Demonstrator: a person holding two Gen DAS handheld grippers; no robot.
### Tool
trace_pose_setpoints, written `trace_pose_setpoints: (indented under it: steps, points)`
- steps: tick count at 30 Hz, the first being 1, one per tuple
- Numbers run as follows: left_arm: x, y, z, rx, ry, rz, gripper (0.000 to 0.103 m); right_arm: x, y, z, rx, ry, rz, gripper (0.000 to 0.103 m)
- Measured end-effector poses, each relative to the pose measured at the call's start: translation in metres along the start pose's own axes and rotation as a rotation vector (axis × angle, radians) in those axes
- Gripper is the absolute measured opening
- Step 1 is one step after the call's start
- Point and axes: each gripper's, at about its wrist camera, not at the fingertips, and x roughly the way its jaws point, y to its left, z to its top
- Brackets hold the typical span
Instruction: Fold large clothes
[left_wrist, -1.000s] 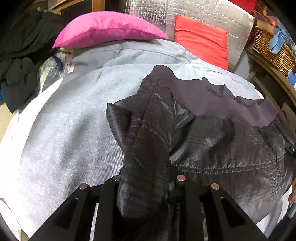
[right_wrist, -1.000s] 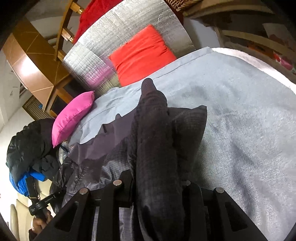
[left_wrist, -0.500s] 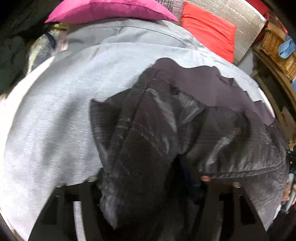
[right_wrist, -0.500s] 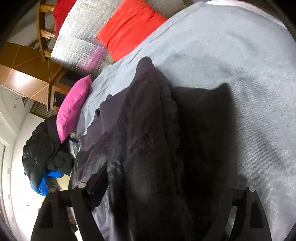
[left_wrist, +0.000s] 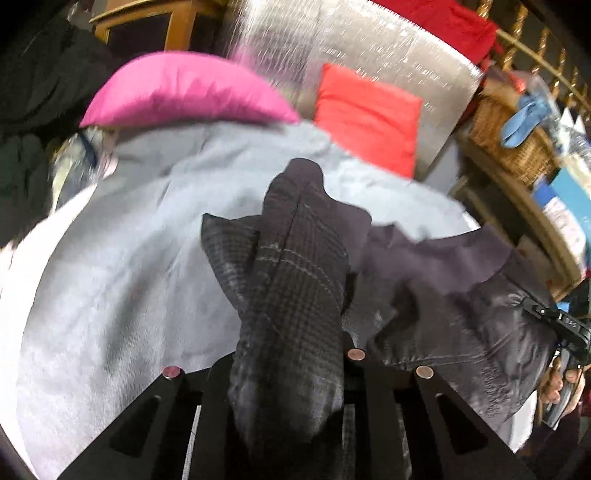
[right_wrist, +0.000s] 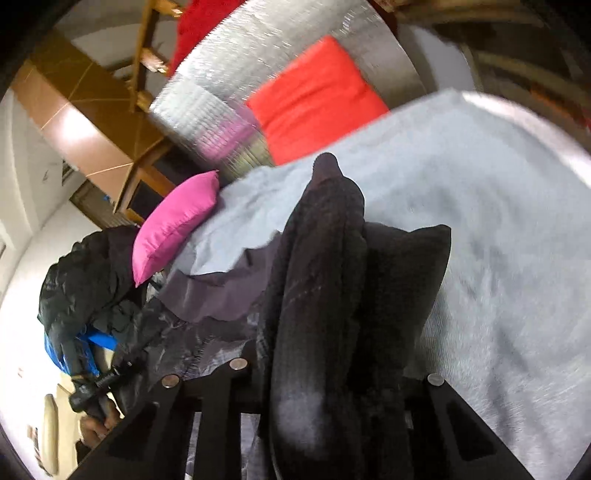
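A dark checked jacket (left_wrist: 454, 314) with a plain purple-grey lining lies across a bed covered by a grey blanket (left_wrist: 110, 280). My left gripper (left_wrist: 291, 369) is shut on a bunched fold of the jacket, which drapes over its fingers. My right gripper (right_wrist: 325, 376) is shut on another bunched edge of the same jacket (right_wrist: 317, 295), lifted above the blanket (right_wrist: 517, 258). The fingertips of both are hidden by cloth. The right gripper's body shows at the right edge of the left wrist view (left_wrist: 561, 325).
A pink pillow (left_wrist: 184, 88) and a red pillow (left_wrist: 369, 118) lie at the head of the bed against a silver padded board (left_wrist: 369, 48). A wicker basket (left_wrist: 509, 140) stands on shelves to the right. Dark clothes (right_wrist: 81, 273) are piled beside the bed.
Both grippers have risen and pulled back with the jacket; half a second ago they were lower over the bed. The pillows and headboard are back in view.
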Motion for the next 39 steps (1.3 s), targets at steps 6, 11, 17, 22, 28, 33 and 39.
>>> trace_pose_setpoints:
  steps: [6,11,17,22,28,33,39]
  points:
    - [-0.025,-0.014,0.01,0.011,-0.049,-0.042,0.019,-0.041,0.032,0.025,-0.076,-0.072,0.007,0.025]
    - [-0.043,-0.008,0.009,0.018,-0.128,-0.02,0.019,-0.059,0.038,0.026,-0.115,-0.145,0.041,0.025]
    - [0.023,0.011,-0.019,-0.029,0.041,0.029,0.02,-0.017,-0.005,0.006,-0.05,-0.081,0.023,0.025]
    - [0.072,0.021,-0.047,-0.005,0.161,0.161,0.045,0.022,-0.067,-0.014,0.111,0.043,0.017,0.03]
    - [0.052,0.036,-0.046,-0.032,0.168,0.246,0.079,0.006,-0.091,-0.021,0.249,0.125,0.026,0.064]
    - [-0.004,0.044,-0.05,-0.063,0.083,0.3,0.079,-0.071,-0.109,-0.024,0.288,0.032,-0.003,0.068]
    - [-0.078,-0.004,-0.078,0.133,-0.032,0.507,0.079,-0.174,-0.064,-0.03,0.166,-0.096,-0.117,0.068]
